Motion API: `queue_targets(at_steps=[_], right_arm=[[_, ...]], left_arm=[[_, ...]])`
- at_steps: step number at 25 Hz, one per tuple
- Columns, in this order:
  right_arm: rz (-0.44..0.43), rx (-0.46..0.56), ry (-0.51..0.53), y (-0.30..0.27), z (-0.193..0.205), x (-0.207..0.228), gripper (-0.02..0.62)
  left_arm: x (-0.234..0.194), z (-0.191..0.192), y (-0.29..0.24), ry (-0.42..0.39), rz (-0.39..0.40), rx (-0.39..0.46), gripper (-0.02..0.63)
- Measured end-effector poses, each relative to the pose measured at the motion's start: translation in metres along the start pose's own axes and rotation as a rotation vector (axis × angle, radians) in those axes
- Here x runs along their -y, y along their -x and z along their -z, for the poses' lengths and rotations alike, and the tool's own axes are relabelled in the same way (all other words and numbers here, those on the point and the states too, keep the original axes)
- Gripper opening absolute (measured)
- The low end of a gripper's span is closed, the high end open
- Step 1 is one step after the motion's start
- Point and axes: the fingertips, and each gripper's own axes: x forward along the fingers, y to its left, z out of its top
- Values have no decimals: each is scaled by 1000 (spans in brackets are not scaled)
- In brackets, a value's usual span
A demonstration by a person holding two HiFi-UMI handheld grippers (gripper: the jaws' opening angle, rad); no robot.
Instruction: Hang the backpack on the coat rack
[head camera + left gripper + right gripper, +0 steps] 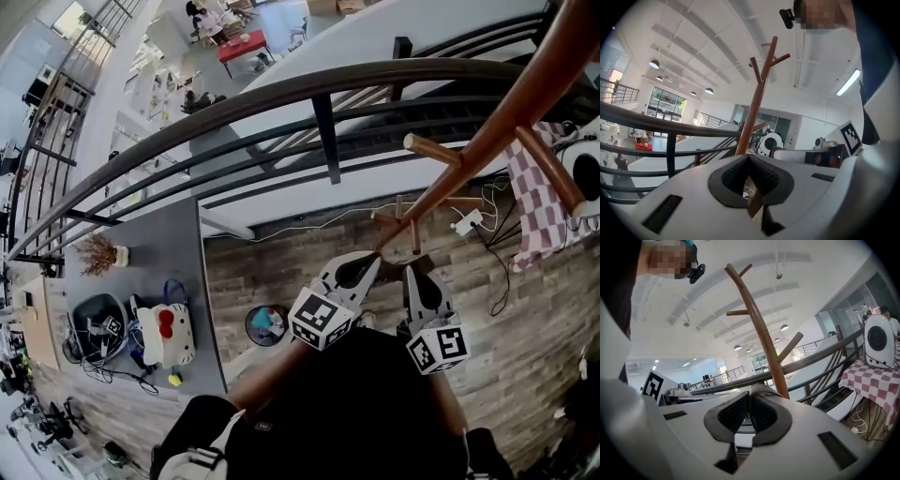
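While right tool (750, 397) pinches strap (764, 389), railing (820, 355) close

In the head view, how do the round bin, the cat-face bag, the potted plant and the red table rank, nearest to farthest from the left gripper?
1. Round bin: on the floor, left of the left gripper.
2. Cat-face bag: on the grey table, farther left.
3. Potted plant: near that table's far left edge.
4. Red table: far below, beyond the railing.

The head view looks steeply down from above, while both gripper views tilt upward along their jaws from low and close, all three sharing the coat rack (487, 138).
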Motion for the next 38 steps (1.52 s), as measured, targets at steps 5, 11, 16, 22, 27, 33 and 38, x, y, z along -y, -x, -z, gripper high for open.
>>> queue_targets(at_steps=[5, 11, 16, 22, 27, 33, 38], right_arm=[[6, -13, -21, -6, 2, 3, 26], [-4, -24, -9, -15, 5, 4, 25], [0, -37, -18, -21, 5, 3, 25], [0, -45, -20, -26, 7, 0, 25], [12, -53, -27, -29, 13, 1, 26], [26, -65, -36, -32, 18, 0, 26], [44, -76, -48, -36, 23, 2, 25]], left_arm=[[-5, 1, -4, 14, 4, -7, 8], [-11, 1, -7, 18, 7, -13, 8], [-14, -1, -9, 13, 12, -19, 8], [-19, -2, -9, 21, 18, -18, 8], [-21, 1, -9, 27, 25, -24, 8], [-25, 2, -6, 31, 30, -27, 8], [-27, 3, -6, 32, 39, -34, 8]])
